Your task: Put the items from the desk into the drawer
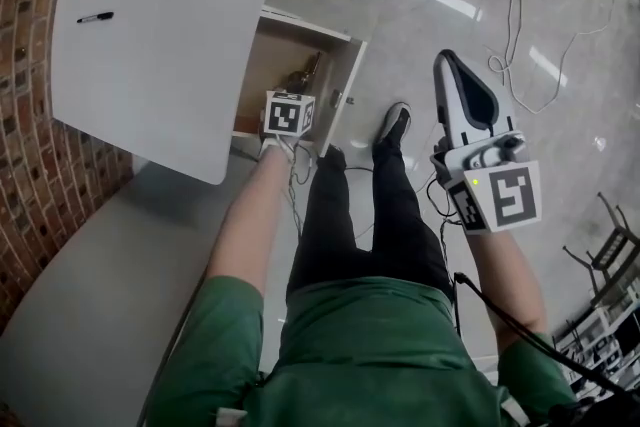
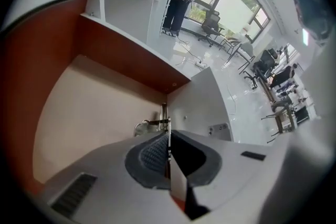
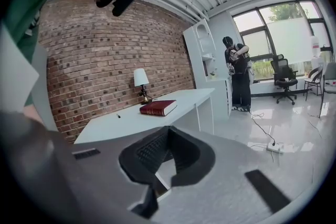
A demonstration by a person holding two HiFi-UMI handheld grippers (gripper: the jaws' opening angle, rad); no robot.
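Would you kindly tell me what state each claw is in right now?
Left claw: closed on a thin metal item inside the drawer.
Right claw: closed, empty.

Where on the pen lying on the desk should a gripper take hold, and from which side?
Probably mid-barrel, coming straight down from above with the fingers set across the thin width of the pen. It lies flat on the desk with bare surface all round, so nothing blocks a top approach and there is no room to get under it. A pinch near the middle should keep it level.
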